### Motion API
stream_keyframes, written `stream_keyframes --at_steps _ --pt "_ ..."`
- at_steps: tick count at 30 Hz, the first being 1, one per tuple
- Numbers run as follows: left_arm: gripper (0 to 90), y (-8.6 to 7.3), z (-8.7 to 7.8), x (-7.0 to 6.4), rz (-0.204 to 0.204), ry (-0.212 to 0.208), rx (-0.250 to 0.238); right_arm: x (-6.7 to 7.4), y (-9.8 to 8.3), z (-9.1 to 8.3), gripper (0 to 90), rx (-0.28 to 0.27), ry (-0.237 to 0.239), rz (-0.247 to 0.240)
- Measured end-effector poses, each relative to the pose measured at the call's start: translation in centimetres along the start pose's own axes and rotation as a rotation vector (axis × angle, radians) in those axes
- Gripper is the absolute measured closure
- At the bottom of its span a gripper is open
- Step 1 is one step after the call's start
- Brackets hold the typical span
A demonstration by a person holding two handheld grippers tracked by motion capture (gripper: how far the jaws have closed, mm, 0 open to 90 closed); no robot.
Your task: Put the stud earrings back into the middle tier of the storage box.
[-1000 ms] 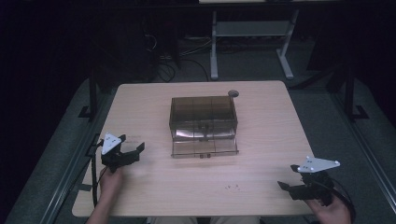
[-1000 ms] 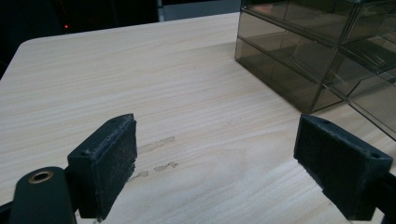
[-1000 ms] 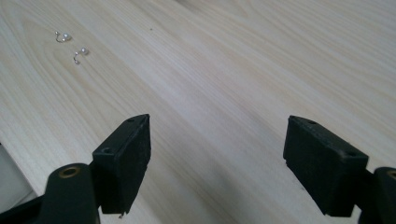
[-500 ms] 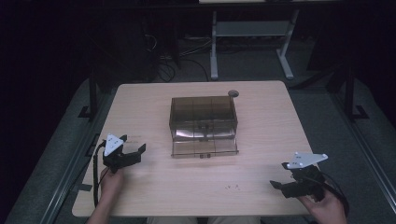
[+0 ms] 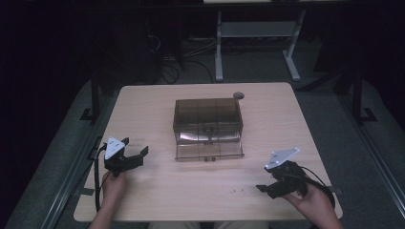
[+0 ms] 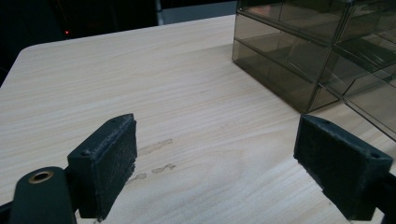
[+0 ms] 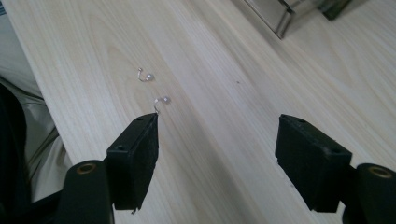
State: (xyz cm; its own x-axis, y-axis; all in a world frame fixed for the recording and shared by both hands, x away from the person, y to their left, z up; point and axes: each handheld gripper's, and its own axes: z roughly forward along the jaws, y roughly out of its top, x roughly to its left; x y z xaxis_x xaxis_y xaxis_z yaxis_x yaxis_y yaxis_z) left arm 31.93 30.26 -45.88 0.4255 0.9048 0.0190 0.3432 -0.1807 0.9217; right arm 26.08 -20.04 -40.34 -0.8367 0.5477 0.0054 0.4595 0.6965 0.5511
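Observation:
A smoky see-through drawer box (image 5: 207,119) stands mid-table, its lowest drawer (image 5: 208,151) pulled out toward me; a corner of the box (image 6: 289,56) shows in the left gripper view. Two tiny pearl earrings (image 5: 237,191) lie near the front edge, one (image 7: 148,76) beyond the other (image 7: 164,100), just past my right gripper's left pad. My right gripper (image 5: 268,185) (image 7: 217,140) hovers right of them, open with nothing between the pads; its jaws have just been closing a little. My left gripper (image 5: 137,156) (image 6: 215,149) rests open and empty at the table's left.
The light wooden table (image 5: 157,109) has a round dark grommet (image 5: 238,95) at its back edge. A grey metal stand (image 5: 258,33) and cables sit on the floor behind. The person's legs (image 7: 28,140) are just below the front edge.
My right gripper has moved left along the front of the table and risen a little, coming close to the earrings. The left gripper and the box have stayed put.

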Motion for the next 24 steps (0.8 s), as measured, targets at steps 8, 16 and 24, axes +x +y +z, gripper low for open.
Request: stream_keyframes --at_steps 8,16,24 --pt "12.9 0.0 -0.1 0.1 -0.008 0.002 0.0 0.1 1.7 2.0 38.3 0.055 0.058 -0.067" --pt "12.9 0.0 -0.1 0.1 -0.012 0.001 -0.003 0.3 2.8 3.4 45.6 0.1 0.095 -0.106" --pt "12.9 0.0 -0.1 0.2 -0.018 0.001 -0.006 0.7 3.8 5.0 54.7 0.155 0.117 -0.164"
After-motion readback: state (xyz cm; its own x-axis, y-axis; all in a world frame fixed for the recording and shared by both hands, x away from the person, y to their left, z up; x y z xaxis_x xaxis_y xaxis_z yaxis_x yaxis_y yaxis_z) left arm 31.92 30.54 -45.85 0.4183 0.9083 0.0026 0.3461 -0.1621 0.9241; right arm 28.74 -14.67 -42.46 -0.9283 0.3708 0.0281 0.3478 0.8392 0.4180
